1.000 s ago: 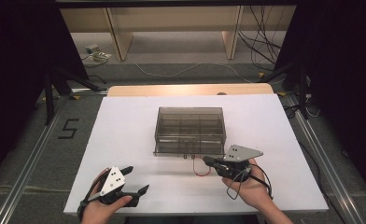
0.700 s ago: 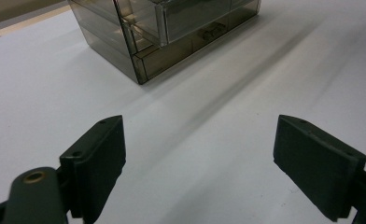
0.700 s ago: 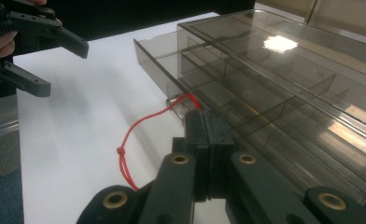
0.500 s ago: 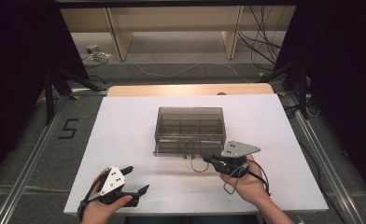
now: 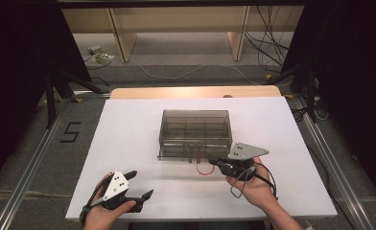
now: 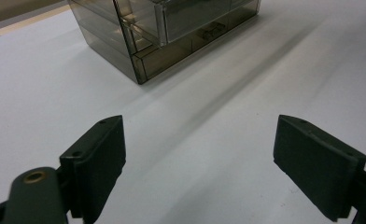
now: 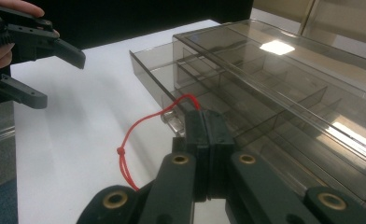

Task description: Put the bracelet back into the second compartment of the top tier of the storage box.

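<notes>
The thin, limp red cord at the drawer of the light, rigid plastic box is pinched by the closed right gripper at frame centre, while the left gripper is held wide open.

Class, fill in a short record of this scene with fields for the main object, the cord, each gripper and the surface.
Main object: smoky clear plastic drawer box with divided compartments, near the middle of the table
Drawer: lowest drawer pulled partly out toward the person
Cord: red cord loop tied to the drawer's knob
Right gripper: jaws shut on the red cord loop at the drawer front
Left gripper: jaws open, nothing between them, apart from the box
Surface: white table top
</notes>
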Demonstrator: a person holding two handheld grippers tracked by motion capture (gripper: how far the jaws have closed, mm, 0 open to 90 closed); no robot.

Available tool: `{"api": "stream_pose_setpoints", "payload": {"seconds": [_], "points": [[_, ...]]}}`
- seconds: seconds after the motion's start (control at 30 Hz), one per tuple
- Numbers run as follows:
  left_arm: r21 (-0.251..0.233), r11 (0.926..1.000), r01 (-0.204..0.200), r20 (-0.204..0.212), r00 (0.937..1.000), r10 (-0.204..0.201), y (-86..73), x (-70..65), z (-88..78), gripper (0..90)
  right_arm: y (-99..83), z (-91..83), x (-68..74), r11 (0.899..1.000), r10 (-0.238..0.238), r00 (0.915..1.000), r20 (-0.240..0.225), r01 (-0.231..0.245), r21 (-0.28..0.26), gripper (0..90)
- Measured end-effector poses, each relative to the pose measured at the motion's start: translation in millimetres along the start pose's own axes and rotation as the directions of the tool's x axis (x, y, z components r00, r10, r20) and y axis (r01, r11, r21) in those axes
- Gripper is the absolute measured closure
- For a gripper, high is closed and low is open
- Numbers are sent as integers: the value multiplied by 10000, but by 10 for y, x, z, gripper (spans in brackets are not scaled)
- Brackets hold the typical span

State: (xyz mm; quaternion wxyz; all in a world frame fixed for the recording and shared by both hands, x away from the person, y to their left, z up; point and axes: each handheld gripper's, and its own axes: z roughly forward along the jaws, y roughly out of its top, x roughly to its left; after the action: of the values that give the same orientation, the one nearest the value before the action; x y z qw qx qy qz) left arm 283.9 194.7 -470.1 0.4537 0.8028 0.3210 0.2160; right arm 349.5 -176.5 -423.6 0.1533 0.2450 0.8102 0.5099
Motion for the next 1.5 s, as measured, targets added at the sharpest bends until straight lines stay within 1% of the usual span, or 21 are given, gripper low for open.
{"api": "stream_pose_setpoints", "payload": {"seconds": [0.6, 0.87, 1.5], "points": [[-13, 10000, -11, 18, 10000, 11, 1, 1, 3, 169, 58, 51, -22, 10000, 35, 10000, 91, -35, -28, 900], [2, 10000, -22, 15, 10000, 22, 4, -2, 9, 169, 79, 67, -59, 9999, 82, 9999, 86, -81, -111, 900], [84, 10000, -34, 74, 10000, 34, 0, 5, 43, 169, 129, 122, -141, 9998, 185, 9994, 299, -182, -118, 900]]}}
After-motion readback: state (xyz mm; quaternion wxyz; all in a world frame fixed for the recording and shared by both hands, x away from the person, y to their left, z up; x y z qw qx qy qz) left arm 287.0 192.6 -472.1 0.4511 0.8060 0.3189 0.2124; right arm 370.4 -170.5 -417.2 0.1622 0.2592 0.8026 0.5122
